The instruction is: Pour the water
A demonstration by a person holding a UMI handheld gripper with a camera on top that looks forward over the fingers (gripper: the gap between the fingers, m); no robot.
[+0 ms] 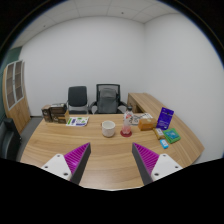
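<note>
The gripper (111, 166) hangs above the wooden counter (60, 140) with its fingers spread wide and nothing between them. Beyond them, near the counter's middle, stands a white cup (109, 128); a pink object (127, 131) lies just beside it. Two office chairs (93, 99) stand behind the counter.

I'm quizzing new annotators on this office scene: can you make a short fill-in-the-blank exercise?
1. The white cup stands on the wooden ____.
2. The tool has its fingers ____, holding nothing.
3. Behind the table stand two office ____.
4. The cup lies ____ the fingers, not between them.

Missing words: table; open; chairs; beyond
</note>
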